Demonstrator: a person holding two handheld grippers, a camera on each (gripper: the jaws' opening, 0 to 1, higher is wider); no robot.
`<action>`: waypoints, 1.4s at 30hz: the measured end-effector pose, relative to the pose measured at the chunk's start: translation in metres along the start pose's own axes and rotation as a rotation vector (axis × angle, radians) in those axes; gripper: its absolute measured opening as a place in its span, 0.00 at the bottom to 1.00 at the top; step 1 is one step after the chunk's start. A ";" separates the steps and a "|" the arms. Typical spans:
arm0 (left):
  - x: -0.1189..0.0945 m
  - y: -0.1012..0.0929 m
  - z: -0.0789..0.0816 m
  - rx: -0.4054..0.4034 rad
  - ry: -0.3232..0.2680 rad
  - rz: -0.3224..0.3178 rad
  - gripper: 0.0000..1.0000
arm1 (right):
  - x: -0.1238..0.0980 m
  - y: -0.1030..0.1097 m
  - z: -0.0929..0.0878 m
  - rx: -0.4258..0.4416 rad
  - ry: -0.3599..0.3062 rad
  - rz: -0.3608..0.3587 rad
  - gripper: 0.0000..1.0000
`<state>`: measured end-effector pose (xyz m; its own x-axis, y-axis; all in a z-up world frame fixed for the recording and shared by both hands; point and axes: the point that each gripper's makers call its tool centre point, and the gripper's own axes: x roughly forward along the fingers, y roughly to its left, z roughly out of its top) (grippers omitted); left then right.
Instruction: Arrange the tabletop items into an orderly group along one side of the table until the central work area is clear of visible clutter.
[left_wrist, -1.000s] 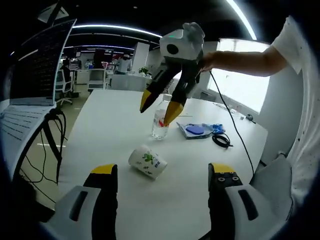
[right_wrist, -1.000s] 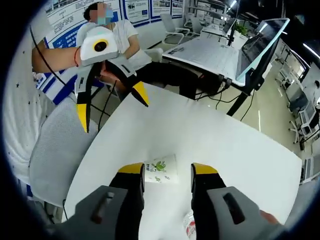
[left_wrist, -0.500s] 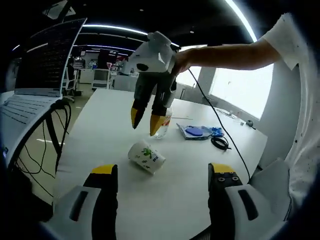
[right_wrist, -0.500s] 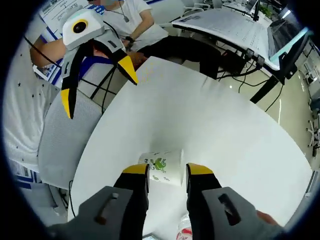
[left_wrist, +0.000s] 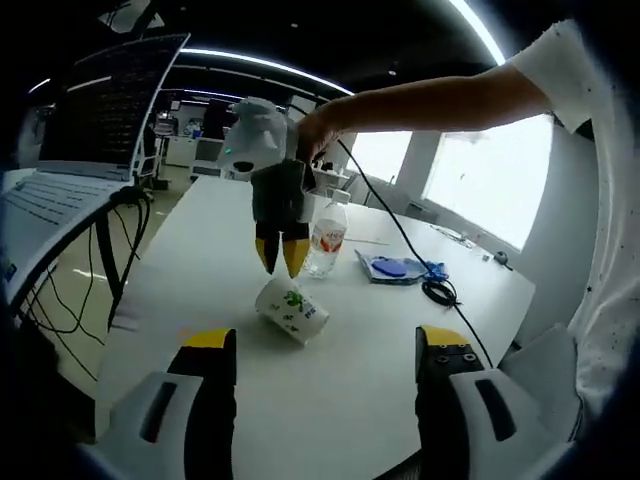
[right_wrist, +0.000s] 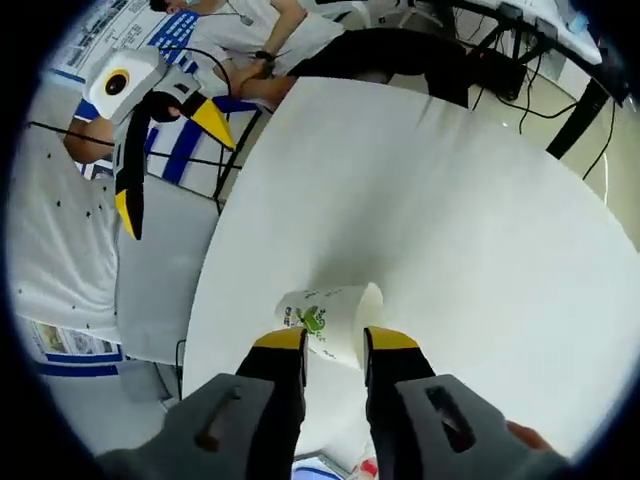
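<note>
Right gripper down over toppled cup, fingers narrow, tips at its side, not holding. Could roll or crush if pinched off-centre. Left gripper wide, well short of cup.

Bottle cut off at frame edge; its label print unreadable.

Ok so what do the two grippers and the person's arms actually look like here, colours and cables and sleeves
Both grippers share one design: grey jaws with yellow tips. The right gripper has a pale grey-white body with a small green light, and a black cable trails from it. The left gripper has a white body too. The person wears a white short-sleeved shirt with small dark specks.
</note>
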<state>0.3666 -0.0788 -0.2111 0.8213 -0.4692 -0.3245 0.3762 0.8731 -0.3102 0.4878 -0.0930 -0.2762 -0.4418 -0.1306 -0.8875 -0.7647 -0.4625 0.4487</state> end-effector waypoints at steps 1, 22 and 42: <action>0.000 -0.001 0.000 -0.005 -0.002 -0.001 0.74 | 0.001 0.000 -0.001 0.004 0.007 0.012 0.21; 0.001 -0.006 -0.010 -0.029 -0.008 0.007 0.73 | 0.016 0.000 -0.006 0.058 0.049 0.129 0.09; 0.007 -0.021 0.003 0.002 -0.015 -0.031 0.72 | 0.019 0.065 -0.003 -0.004 0.063 0.169 0.00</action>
<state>0.3659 -0.1003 -0.2045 0.8155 -0.4944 -0.3008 0.4027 0.8581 -0.3185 0.4311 -0.1275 -0.2647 -0.5332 -0.2614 -0.8046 -0.6802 -0.4331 0.5914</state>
